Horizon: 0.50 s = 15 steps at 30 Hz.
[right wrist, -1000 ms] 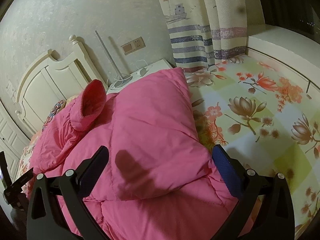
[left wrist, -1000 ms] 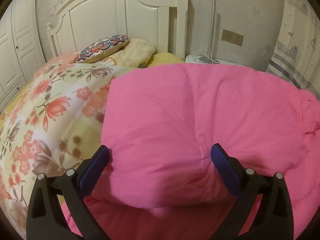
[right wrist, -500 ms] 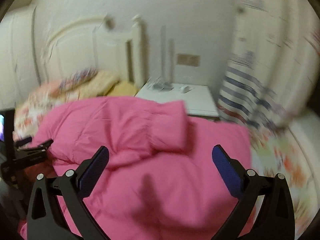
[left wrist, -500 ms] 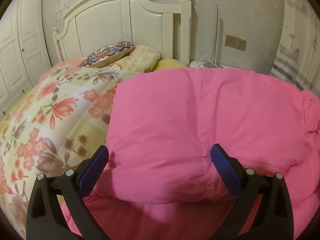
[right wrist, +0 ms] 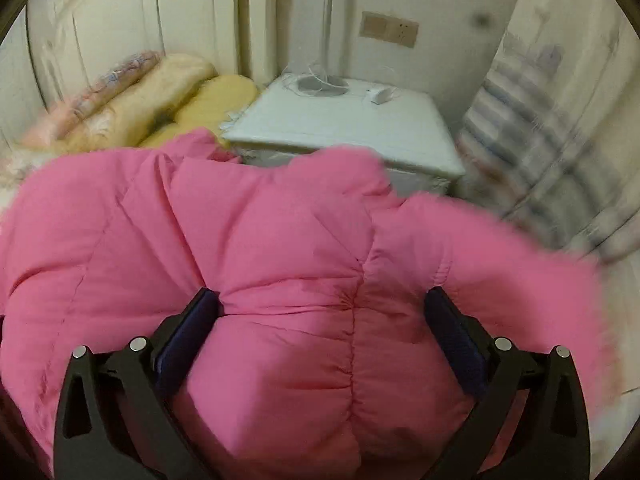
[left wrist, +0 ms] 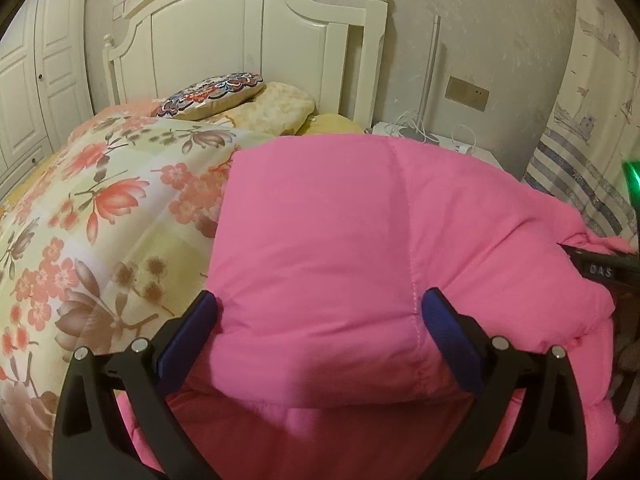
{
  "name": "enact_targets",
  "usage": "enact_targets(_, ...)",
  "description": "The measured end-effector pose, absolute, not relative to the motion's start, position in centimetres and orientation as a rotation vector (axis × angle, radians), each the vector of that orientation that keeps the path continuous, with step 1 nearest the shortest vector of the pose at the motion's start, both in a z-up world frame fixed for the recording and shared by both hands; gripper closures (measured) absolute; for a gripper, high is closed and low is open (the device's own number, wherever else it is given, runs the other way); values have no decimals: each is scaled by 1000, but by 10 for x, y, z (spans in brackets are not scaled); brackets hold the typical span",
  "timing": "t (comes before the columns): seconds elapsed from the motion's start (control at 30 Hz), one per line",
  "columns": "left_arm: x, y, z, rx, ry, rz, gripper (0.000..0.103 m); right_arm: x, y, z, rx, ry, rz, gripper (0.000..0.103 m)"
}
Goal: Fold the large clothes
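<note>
Jacket: a pink padded jacket (left wrist: 360,240) lies on the bed, on the side toward the nightstand, folded into a thick bundle with a stitched seam running down its top panel.
Left gripper: the left gripper (left wrist: 318,312) has its fingers spread wide, one at the bundle's left edge, the other on the pink fabric; the padding bulges up between them, and nothing is pinched.
Right gripper: the right gripper (right wrist: 322,308) is also spread, its blue pads (right wrist: 452,328) flanking a puffy quilted section; whether they press the fabric cannot be told.
Bedspread: a floral bedspread (left wrist: 92,216) covers the bed left of the jacket.
Pillows: a patterned cushion (left wrist: 212,94) and a yellow pillow (left wrist: 276,108) sit at the head of the bed against the white headboard (left wrist: 248,40).
Nightstand: a white nightstand (right wrist: 352,124) stands beyond the jacket, carrying a lamp base (right wrist: 322,84) and loose white cables.
Curtain: a striped curtain (left wrist: 580,176) hangs on the right.
Blur: the right wrist view is smeared, especially at the edges.
</note>
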<state>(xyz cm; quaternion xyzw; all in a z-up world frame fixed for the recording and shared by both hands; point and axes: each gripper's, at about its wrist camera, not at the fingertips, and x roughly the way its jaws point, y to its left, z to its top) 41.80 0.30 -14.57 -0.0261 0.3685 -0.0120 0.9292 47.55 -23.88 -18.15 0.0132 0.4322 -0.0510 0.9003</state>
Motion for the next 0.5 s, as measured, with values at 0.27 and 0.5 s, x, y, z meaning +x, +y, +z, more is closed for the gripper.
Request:
enact_targets(0.27, 419, 2, -146, -48, 752, -24, 2, 479, -237, -191, 7, 905, -110, 4)
enact_targets(0.5, 415, 0, -137, -33, 728, 4, 2, 477, -242, -195, 28, 902, -105, 4)
